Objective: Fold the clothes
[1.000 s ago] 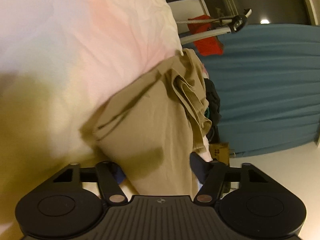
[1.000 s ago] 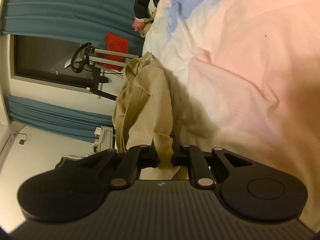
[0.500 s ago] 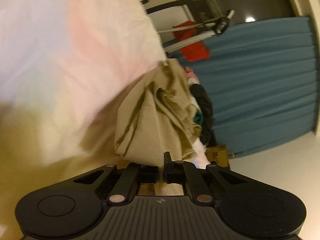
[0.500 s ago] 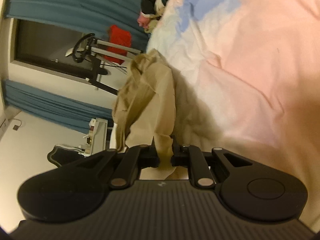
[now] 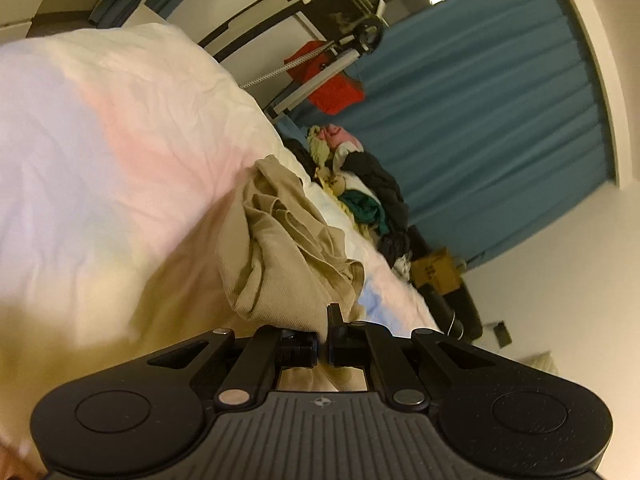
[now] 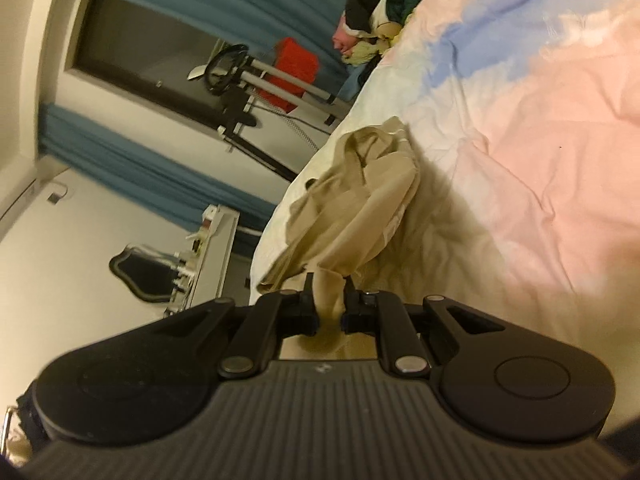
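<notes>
A tan garment (image 5: 280, 252) hangs bunched over the pastel bedspread (image 5: 120, 152). My left gripper (image 5: 323, 336) is shut on one edge of it, the cloth pinched between the jaws. In the right wrist view the same tan garment (image 6: 360, 204) droops in folds from my right gripper (image 6: 329, 304), which is shut on another edge. Both grippers hold it lifted, its far end resting on the bedspread (image 6: 520, 160).
A pile of mixed clothes (image 5: 360, 188) lies further along the bed, also in the right wrist view (image 6: 384, 8). Behind are teal curtains (image 5: 480, 120), an exercise machine with a red cloth (image 5: 332, 84), a cardboard box (image 5: 436, 268) and a white shelf (image 6: 212, 248).
My left gripper was open a second ago and has closed on the garment's edge. Both grippers have lifted and swung, so the garment now hangs more bunched.
</notes>
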The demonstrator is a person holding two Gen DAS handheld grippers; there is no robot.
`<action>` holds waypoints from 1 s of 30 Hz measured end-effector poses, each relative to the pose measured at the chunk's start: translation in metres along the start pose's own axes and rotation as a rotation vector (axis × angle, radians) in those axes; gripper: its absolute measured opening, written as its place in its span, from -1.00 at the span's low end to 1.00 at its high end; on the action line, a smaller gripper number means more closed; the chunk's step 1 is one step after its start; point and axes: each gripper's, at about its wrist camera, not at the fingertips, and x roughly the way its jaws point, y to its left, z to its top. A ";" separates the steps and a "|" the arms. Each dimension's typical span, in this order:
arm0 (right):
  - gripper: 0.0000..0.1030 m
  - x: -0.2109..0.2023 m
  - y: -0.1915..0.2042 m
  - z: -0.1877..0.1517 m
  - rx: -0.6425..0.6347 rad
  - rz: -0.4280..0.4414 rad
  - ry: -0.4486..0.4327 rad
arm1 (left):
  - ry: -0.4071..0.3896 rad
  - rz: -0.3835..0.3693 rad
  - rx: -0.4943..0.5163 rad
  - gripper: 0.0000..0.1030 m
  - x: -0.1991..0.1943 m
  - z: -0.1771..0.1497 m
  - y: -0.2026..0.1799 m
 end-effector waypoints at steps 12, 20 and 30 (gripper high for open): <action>-0.75 -0.054 0.002 -0.014 -0.010 0.033 0.128 | 0.057 0.041 -0.037 -0.90 -0.048 -0.019 -0.010; -0.73 0.049 0.011 0.059 0.151 -0.018 0.036 | 0.003 0.182 -0.019 -0.84 0.063 0.059 -0.038; -0.71 0.138 -0.016 0.101 0.169 -0.138 0.052 | 0.029 0.345 0.052 -0.84 0.202 0.094 -0.014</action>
